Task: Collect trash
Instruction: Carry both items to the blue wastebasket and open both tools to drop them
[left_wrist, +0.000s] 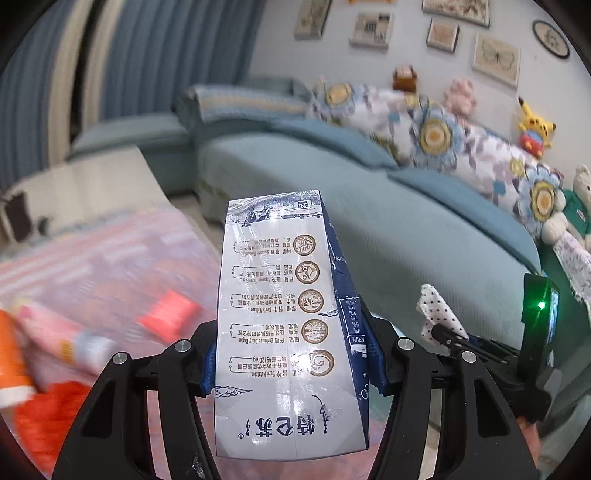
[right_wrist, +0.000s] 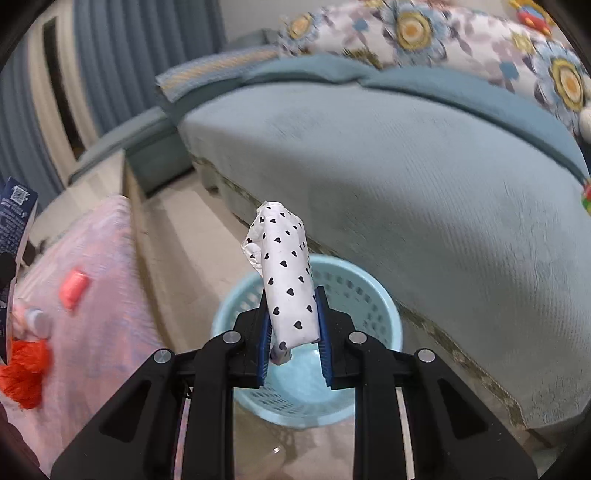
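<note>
My left gripper (left_wrist: 291, 365) is shut on a white and blue milk carton (left_wrist: 284, 317), held upright above the pink-clothed table (left_wrist: 110, 266). The carton's edge also shows at the far left of the right wrist view (right_wrist: 14, 221). My right gripper (right_wrist: 293, 332) is shut on a rolled white paper with black hearts (right_wrist: 286, 273), held above a light blue plastic basket (right_wrist: 373, 302) on the floor. That paper (left_wrist: 437, 310) and the right gripper show at the right of the left wrist view.
On the table lie a red packet (right_wrist: 74, 288), a pink tube (left_wrist: 59, 336) and orange-red crumpled stuff (right_wrist: 26, 369). A teal sofa (right_wrist: 406, 177) with flowered cushions (left_wrist: 436, 129) and plush toys stands behind the basket. Curtains hang at the far left.
</note>
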